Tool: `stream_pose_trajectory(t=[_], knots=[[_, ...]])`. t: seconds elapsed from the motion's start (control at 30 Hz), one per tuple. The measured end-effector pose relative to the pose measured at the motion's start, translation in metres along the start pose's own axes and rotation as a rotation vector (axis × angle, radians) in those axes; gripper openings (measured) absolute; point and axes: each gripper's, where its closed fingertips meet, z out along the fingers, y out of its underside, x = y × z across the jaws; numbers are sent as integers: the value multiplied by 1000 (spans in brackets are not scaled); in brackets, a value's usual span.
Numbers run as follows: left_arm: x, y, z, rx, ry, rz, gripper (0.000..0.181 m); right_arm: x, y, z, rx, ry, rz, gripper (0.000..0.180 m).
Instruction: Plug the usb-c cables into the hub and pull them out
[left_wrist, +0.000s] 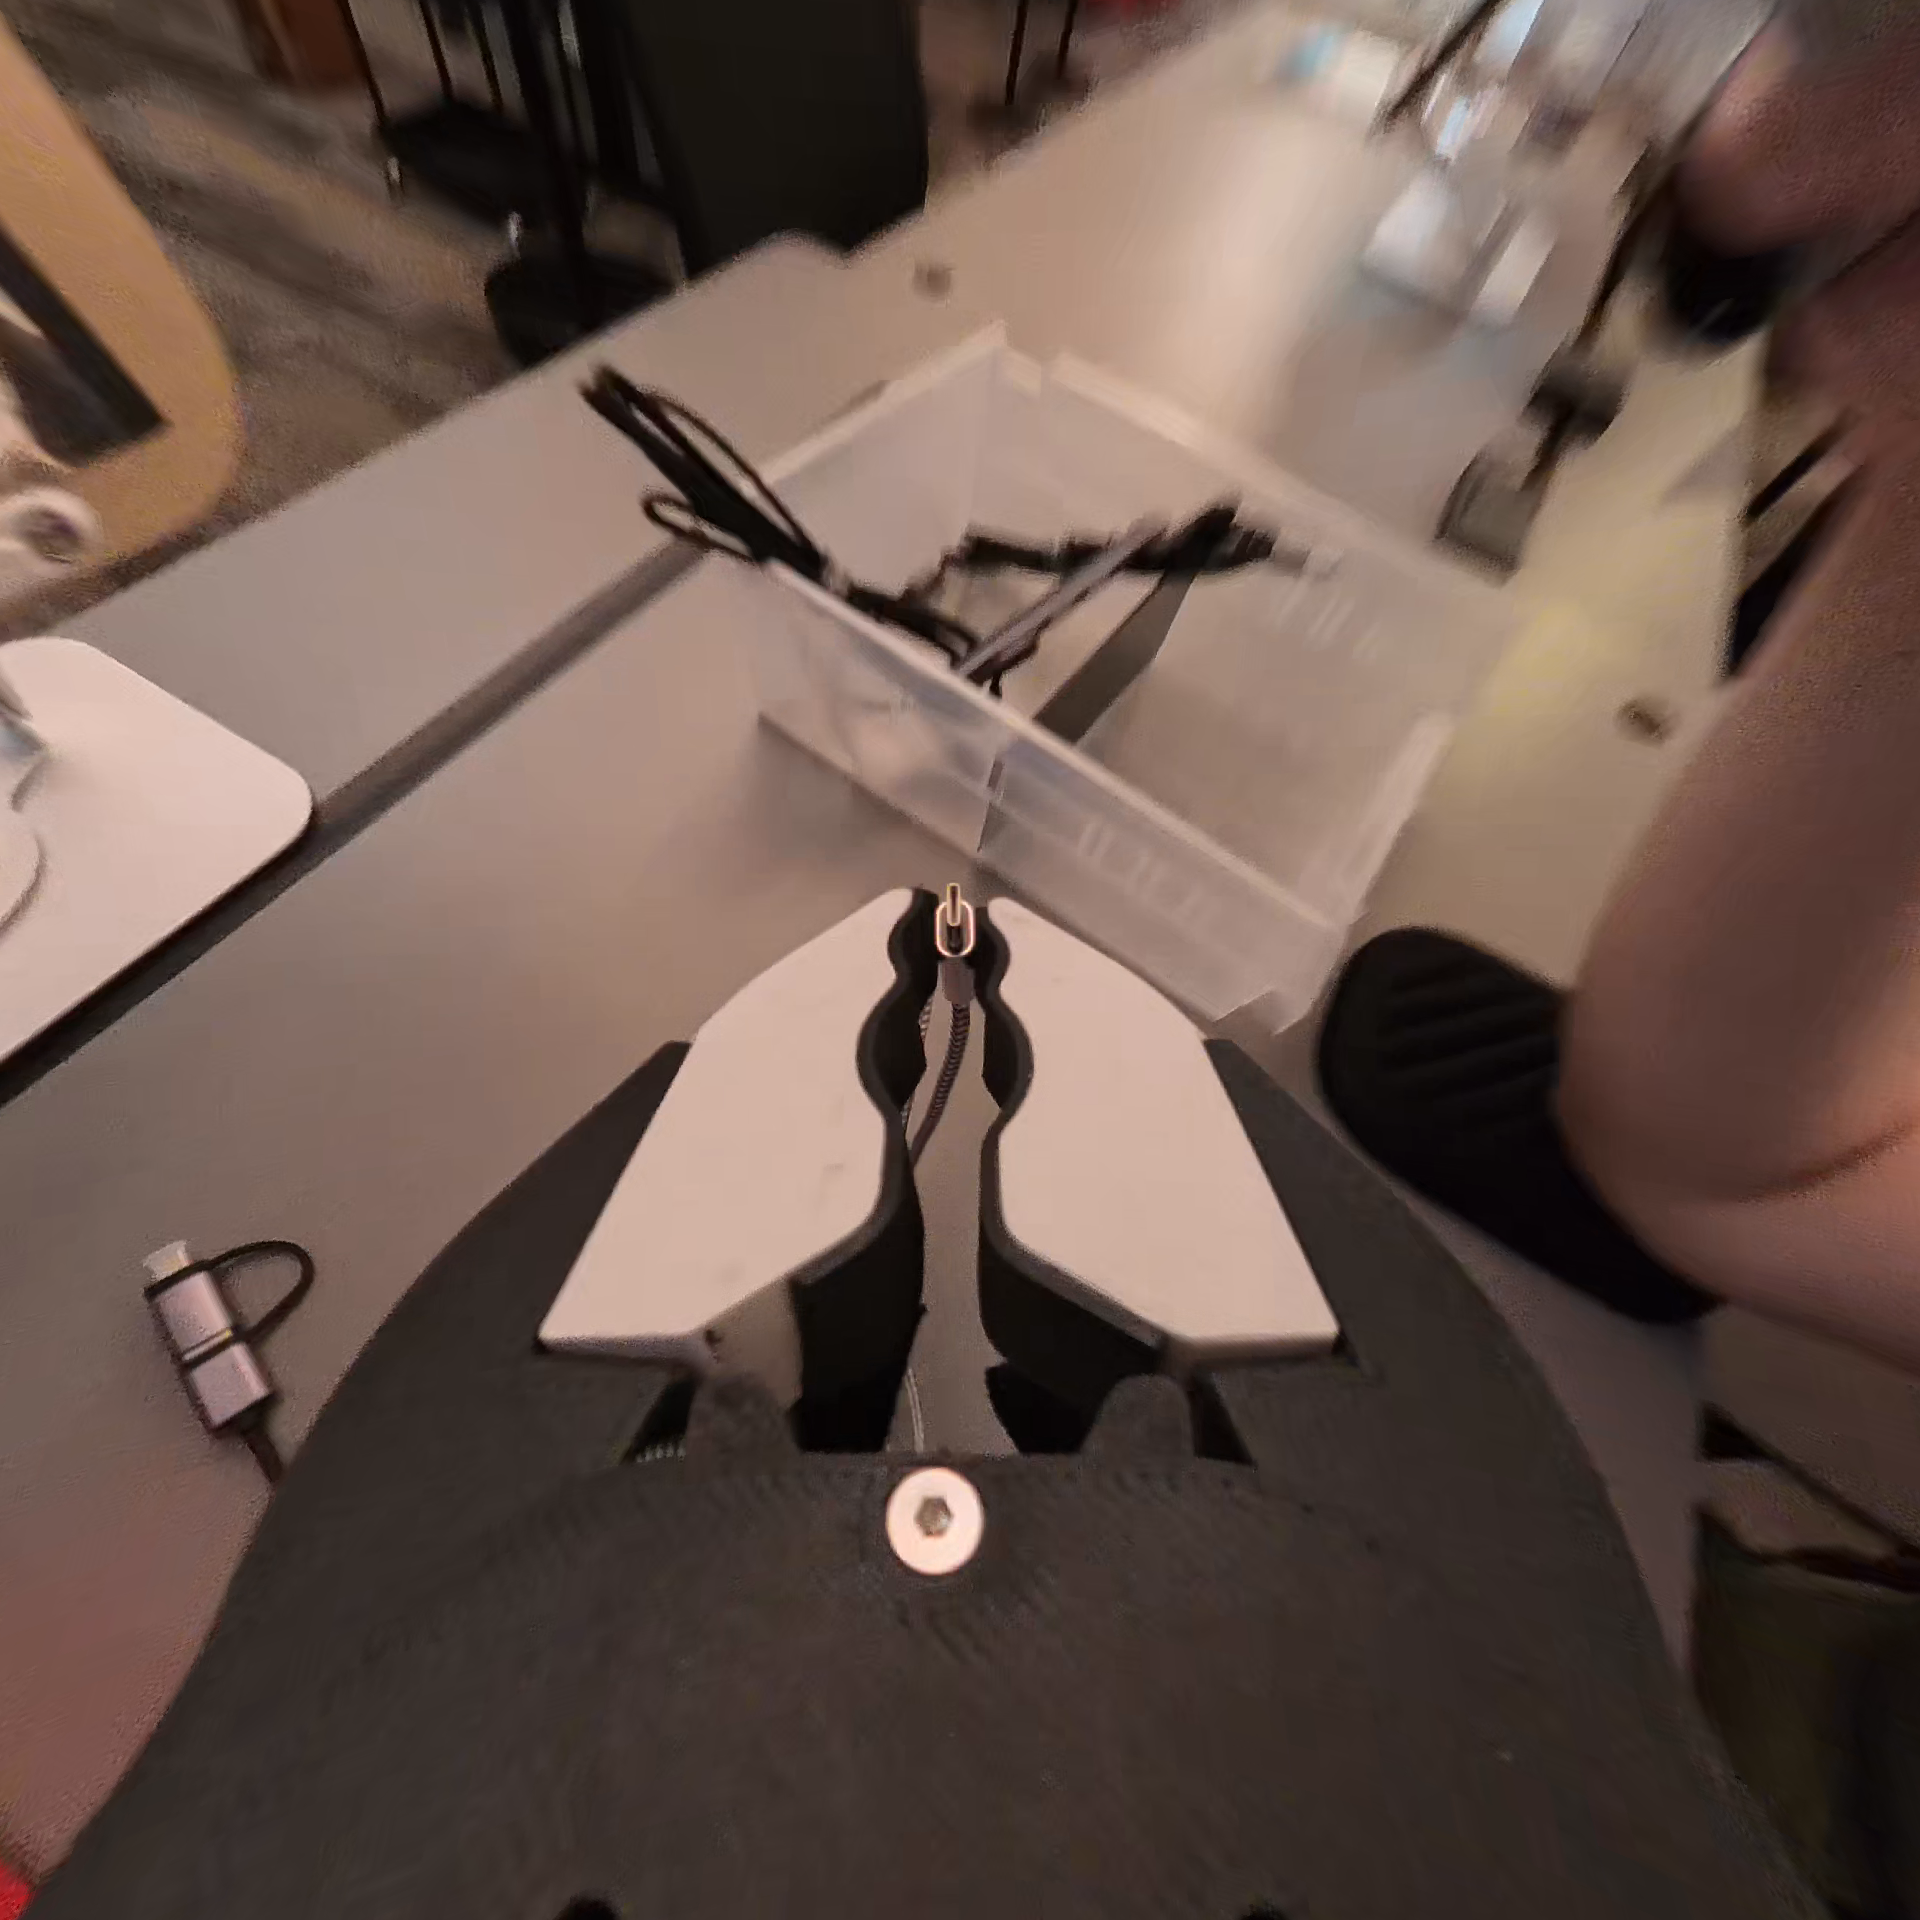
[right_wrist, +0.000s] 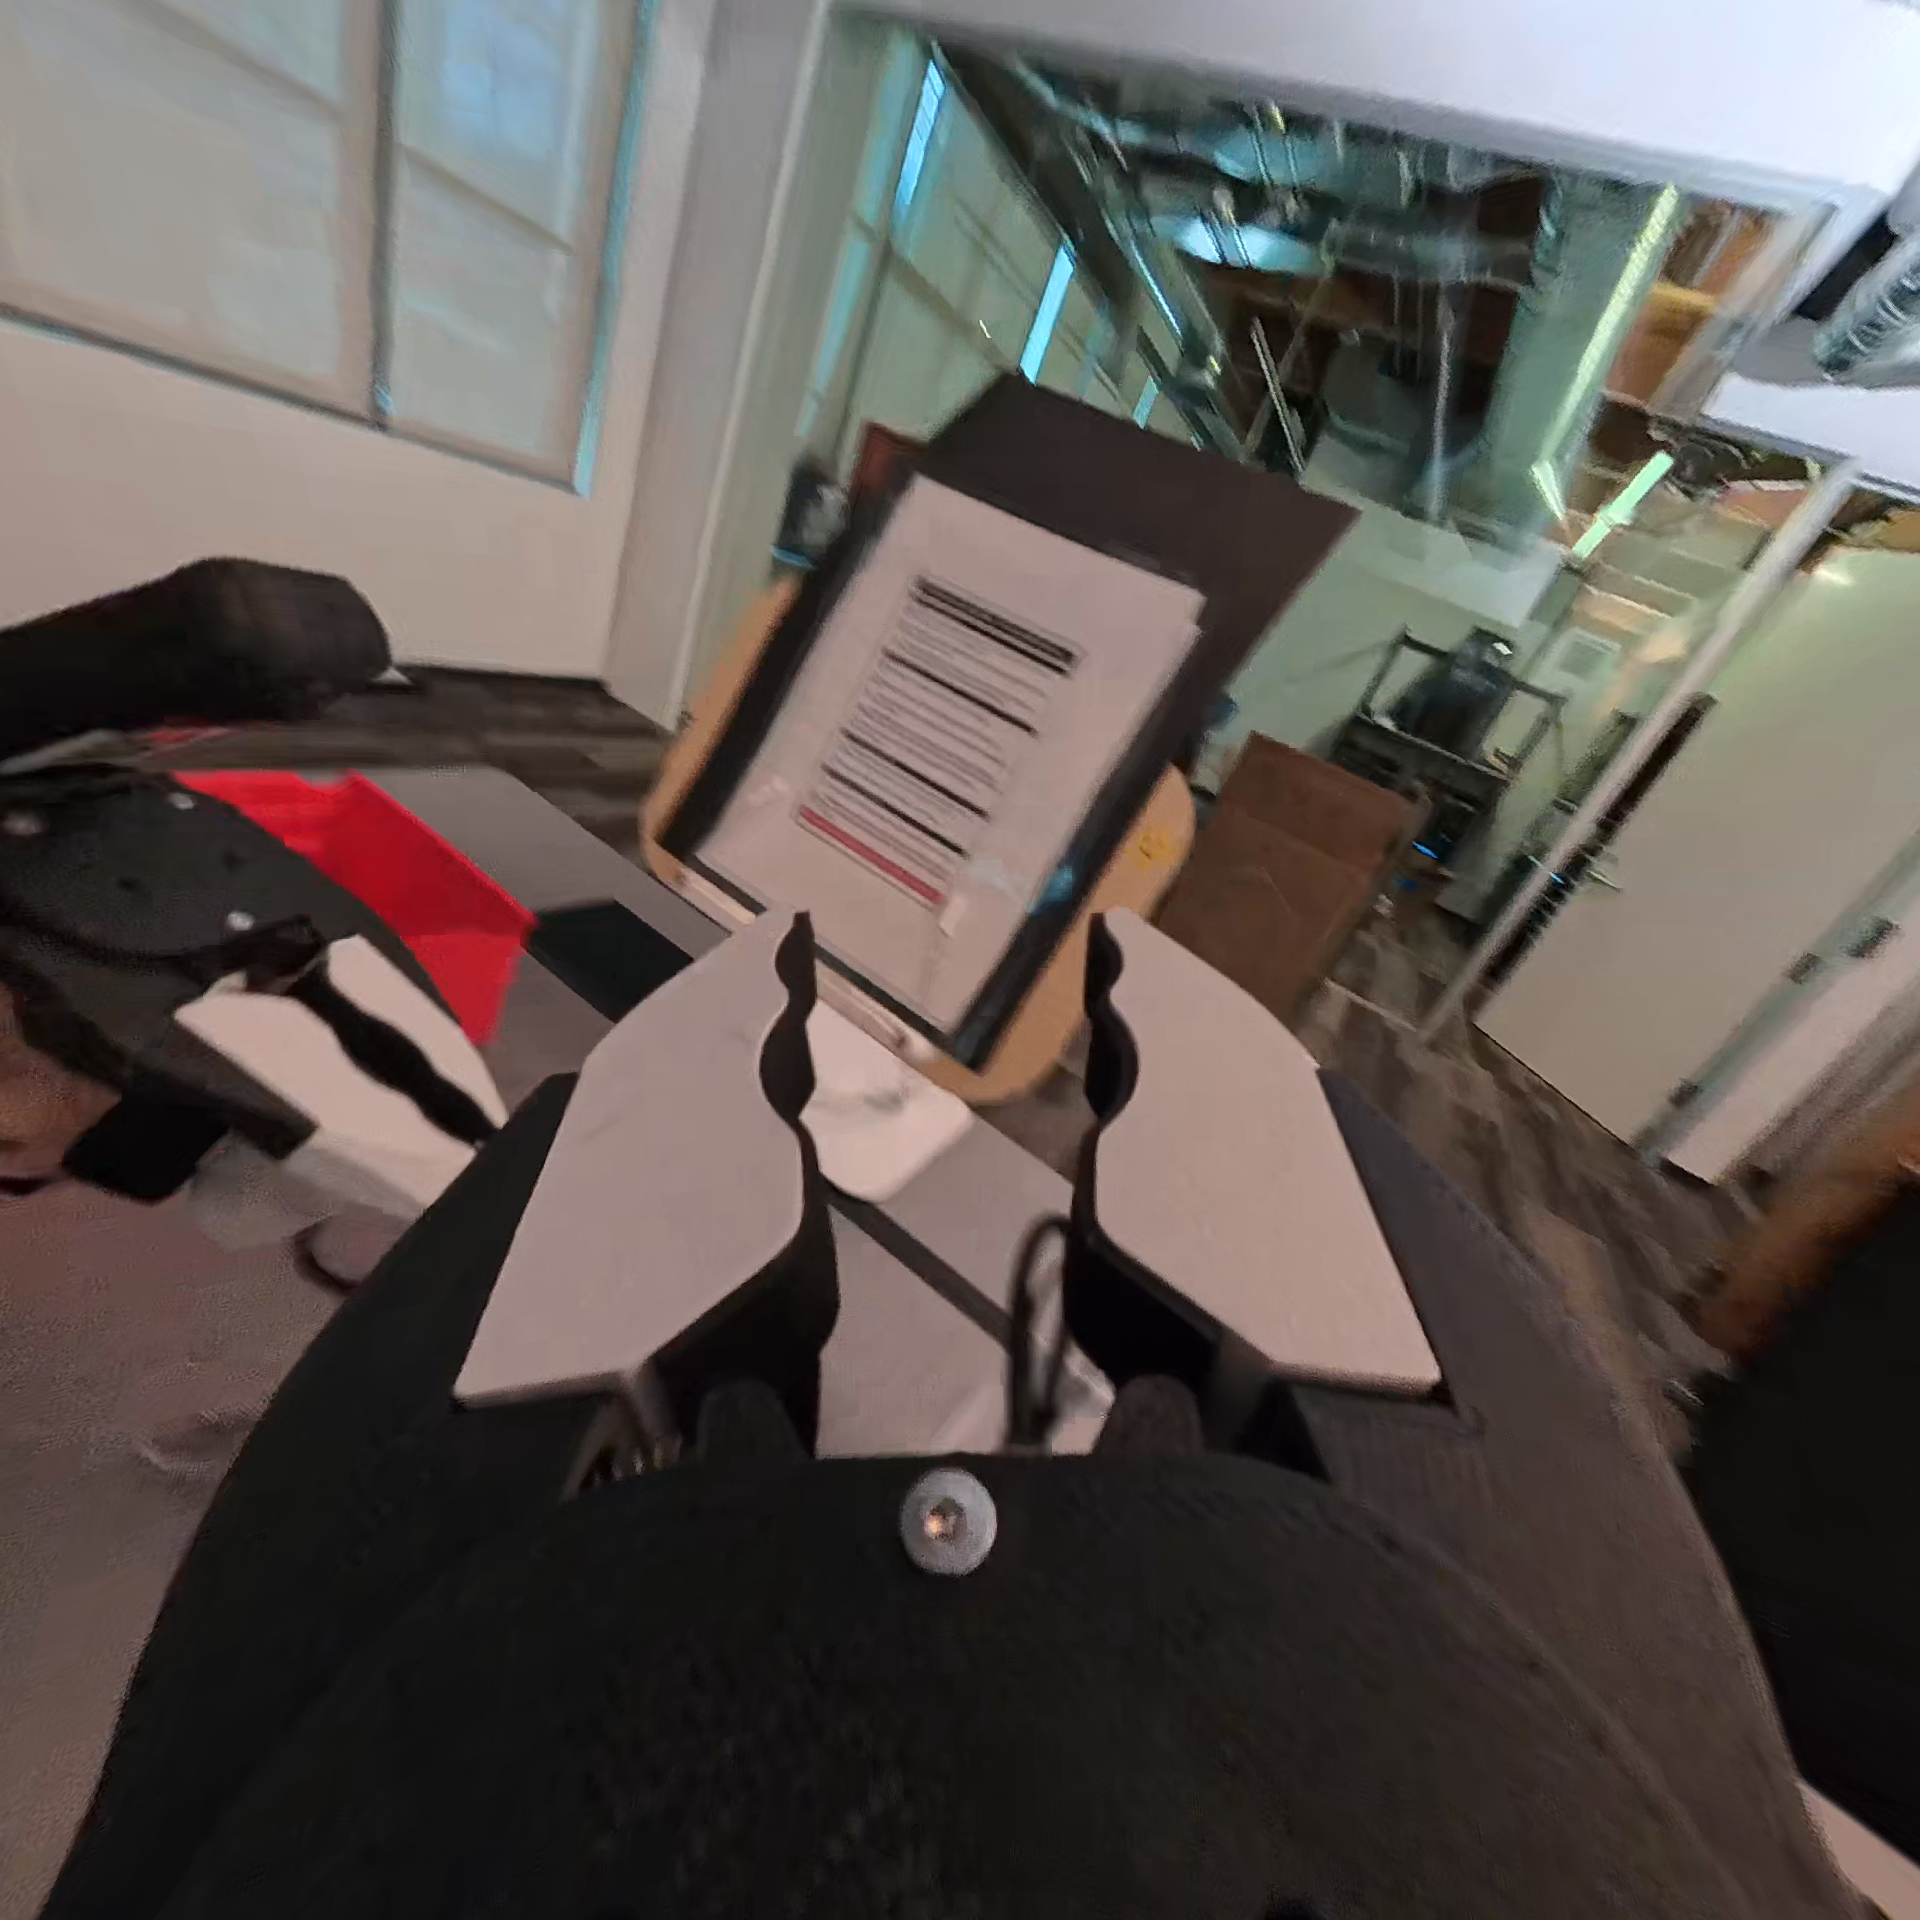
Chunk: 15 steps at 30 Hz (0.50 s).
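My left gripper (left_wrist: 954, 925) is shut on a braided USB-C cable (left_wrist: 940, 1070); its metal plug (left_wrist: 955, 923) sticks out between the fingertips, above the grey table. A grey adapter plug with a black cable loop (left_wrist: 213, 1340) lies on the table at the lower left. Several black cables (left_wrist: 935, 582) lie in and over a clear plastic box (left_wrist: 1049, 769) just ahead. My right gripper (right_wrist: 945, 997) is open and empty, raised and tilted up toward the room. The left gripper also shows in the right wrist view (right_wrist: 343, 1029) at the left. No hub is in view.
A person's arm (left_wrist: 1714, 935) with a black grip is close on the right of the left wrist view. A white pad (left_wrist: 125, 831) lies at the left. In the right wrist view a board with a paper sheet (right_wrist: 966, 748) stands ahead, a red box (right_wrist: 395, 862) at the left. The grippers' ends are close to 20 centimeters from one another.
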Motion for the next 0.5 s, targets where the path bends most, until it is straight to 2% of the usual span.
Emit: stream_pose_trajectory(t=[0.13, 0.3, 0.4, 0.5], knots=[[-14, -10, -54, 183, 62, -138, 6, -55, -16, 32, 127, -133, 54, 52], [-20, -26, -79, 287, 226, -279, 6, -112, -17, 61, 239, -240, 182, 52], [-32, -25, -89, 318, 218, -305, 6, -138, -5, 75, 247, -290, 286, 52], [-38, -30, -104, 367, 249, -340, 6, -158, 11, 89, 211, -283, 273, 53]])
